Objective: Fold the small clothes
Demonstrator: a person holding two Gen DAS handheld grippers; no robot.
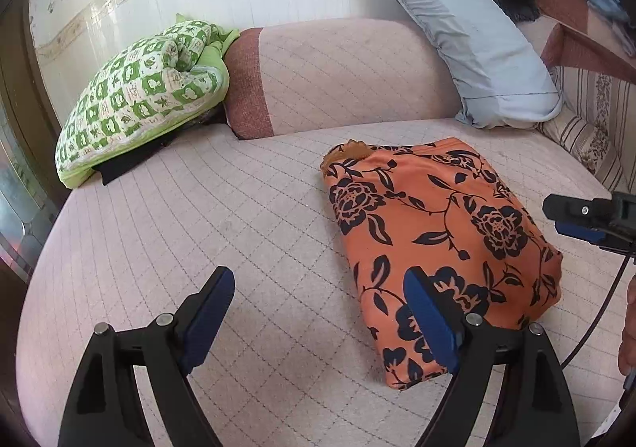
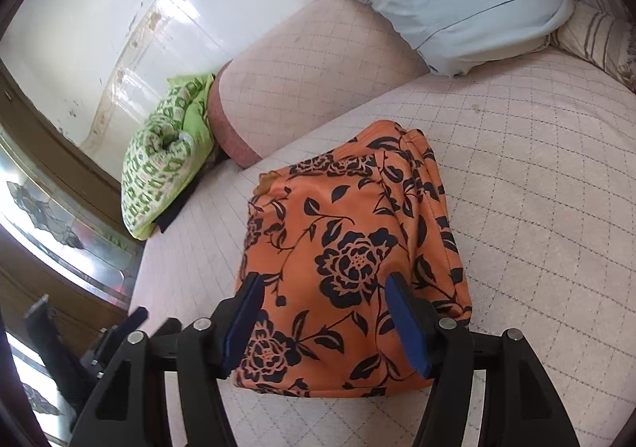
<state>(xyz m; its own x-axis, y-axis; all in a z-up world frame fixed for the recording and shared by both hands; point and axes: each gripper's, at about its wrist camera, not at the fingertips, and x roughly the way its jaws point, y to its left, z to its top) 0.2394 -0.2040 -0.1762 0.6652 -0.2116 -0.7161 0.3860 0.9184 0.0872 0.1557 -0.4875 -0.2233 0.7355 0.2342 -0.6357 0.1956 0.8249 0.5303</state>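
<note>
An orange garment with black flowers lies folded into a compact rectangle on the pink quilted sofa seat. My left gripper is open and empty, just above the seat, with its right finger over the garment's near left edge. My right gripper is open and empty, hovering over the garment's near end; it also shows at the right edge of the left wrist view. The left gripper shows dimly at the lower left of the right wrist view.
A green checked quilt lies at the seat's far left. A pink backrest cushion and a light blue pillow stand behind. A striped cushion sits at the right. A dark wooden frame runs left.
</note>
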